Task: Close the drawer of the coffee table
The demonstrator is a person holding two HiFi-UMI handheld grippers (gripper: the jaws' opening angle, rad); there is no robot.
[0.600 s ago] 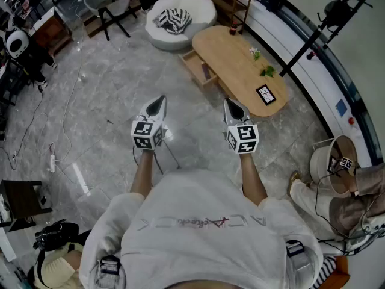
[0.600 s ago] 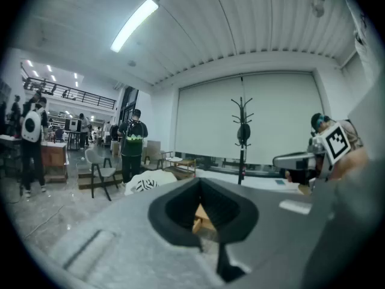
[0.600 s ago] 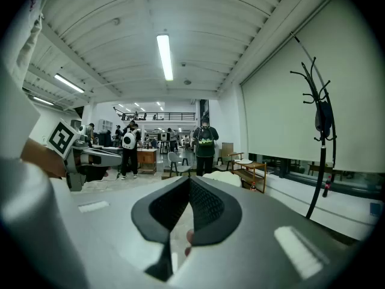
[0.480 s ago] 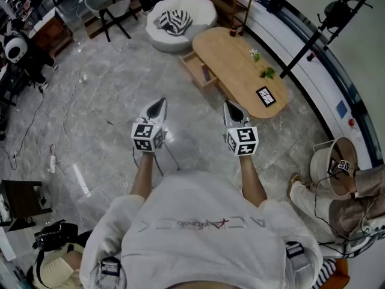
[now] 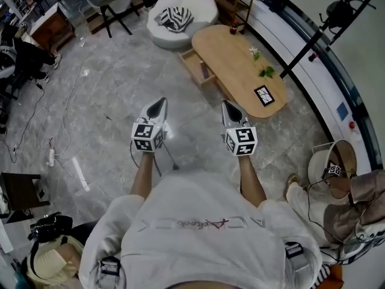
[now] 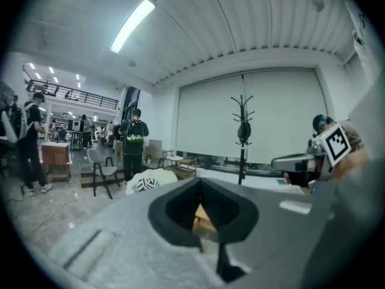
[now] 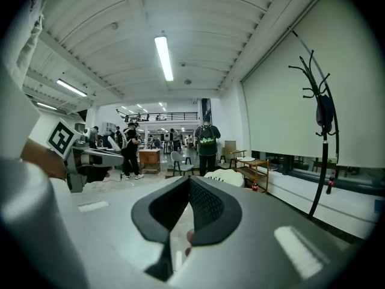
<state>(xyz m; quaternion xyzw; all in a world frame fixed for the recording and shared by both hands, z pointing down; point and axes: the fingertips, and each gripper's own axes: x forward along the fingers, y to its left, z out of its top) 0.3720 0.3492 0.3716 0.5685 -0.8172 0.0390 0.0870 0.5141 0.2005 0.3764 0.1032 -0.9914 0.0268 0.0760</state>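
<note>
Head view shows the desk (image 5: 231, 56) well ahead of me, its drawer (image 5: 195, 68) standing out of the long edge that faces the open floor, toward the far end. I judge I should step closer first, then press on the drawer's front and push square to that edge. Left gripper (image 5: 157, 104) and right gripper (image 5: 230, 108) hang side by side on outstretched forearms, tipped slightly down, both sets of jaws pressed together on nothing.

Open floor right up to the drawer

Bare marble floor (image 5: 114, 95) runs straight ahead to the pulled-out drawer (image 5: 197, 68), nothing lying across it. The drawer juts from the table (image 5: 240, 71) side, a white pouf (image 5: 180, 20) sits just past it, a coat rack (image 5: 304, 50) stands behind the table, and a power strip (image 5: 51, 157) with cables lies far left.
</note>
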